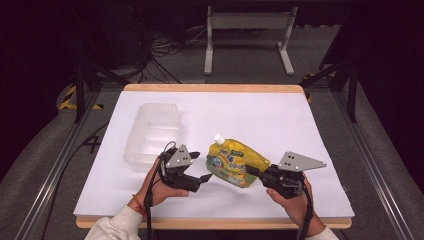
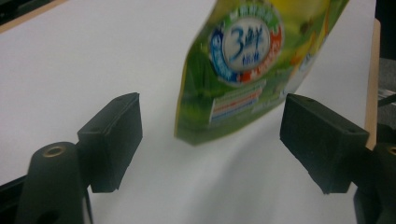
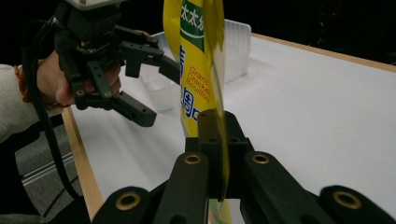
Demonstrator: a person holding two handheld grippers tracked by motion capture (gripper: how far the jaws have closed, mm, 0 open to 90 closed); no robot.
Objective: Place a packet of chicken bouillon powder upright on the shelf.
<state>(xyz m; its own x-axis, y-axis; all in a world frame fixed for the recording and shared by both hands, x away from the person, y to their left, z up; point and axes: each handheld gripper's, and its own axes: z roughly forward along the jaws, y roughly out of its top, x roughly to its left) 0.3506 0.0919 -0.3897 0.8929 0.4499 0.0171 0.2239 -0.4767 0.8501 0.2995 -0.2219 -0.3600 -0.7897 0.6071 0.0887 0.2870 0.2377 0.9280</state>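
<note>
A yellow-green spouted pouch (image 1: 231,161) with a white cap is held tilted above the white table (image 1: 280,125). My right gripper (image 1: 251,171) is shut on the pouch's lower right edge; in the right gripper view the jaws pinch the pouch (image 3: 196,70) at its thin seam (image 3: 219,140). My left gripper (image 1: 206,176) stands open just left of the pouch, not touching it. In the left gripper view the pouch (image 2: 243,60) hangs ahead between the spread fingers (image 2: 114,140), its bottom corner close. The left gripper (image 3: 140,88) also appears open in the right gripper view.
A clear plastic tray (image 1: 152,132) lies at the table's left, behind the left hand. The table's wooden front edge (image 1: 215,223) runs close under both hands. A metal frame (image 1: 247,35) stands on the floor beyond the table.
</note>
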